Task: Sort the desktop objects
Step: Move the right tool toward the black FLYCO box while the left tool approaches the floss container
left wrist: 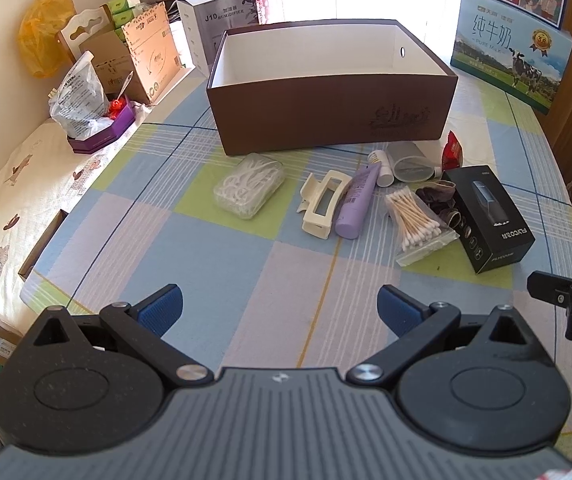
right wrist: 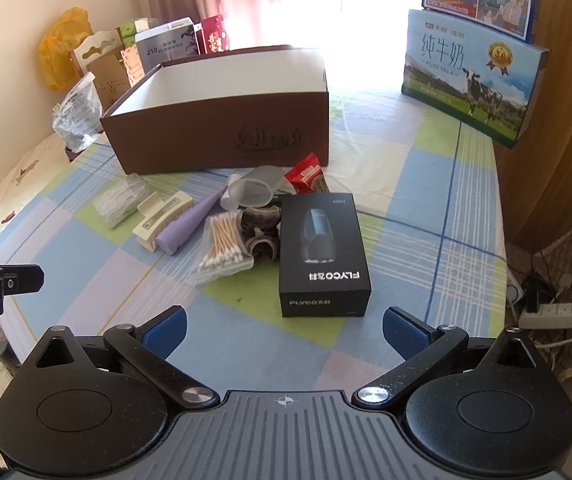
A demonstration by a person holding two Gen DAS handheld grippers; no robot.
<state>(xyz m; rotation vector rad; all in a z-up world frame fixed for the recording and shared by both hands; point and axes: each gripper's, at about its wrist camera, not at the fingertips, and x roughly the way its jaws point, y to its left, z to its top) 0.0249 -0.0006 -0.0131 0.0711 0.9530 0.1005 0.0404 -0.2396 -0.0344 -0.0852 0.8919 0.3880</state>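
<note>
Brown box, open and white inside, stands mid-table on the checked cloth. Just before it lie floss picks, a cream clip touching a purple tube, bagged swabs and a black carton. Left gripper and right gripper hover nearer, both spread wide, holding nothing.

One brown box stands open on the table. In front of it lie one clear case of floss picks, one cream hair claw, one purple tube, one small white bottle, one clear cup on its side, one red packet, one bag of cotton swabs, one dark scrunchie and one black shaver box. To its right stands one milk carton.
</note>
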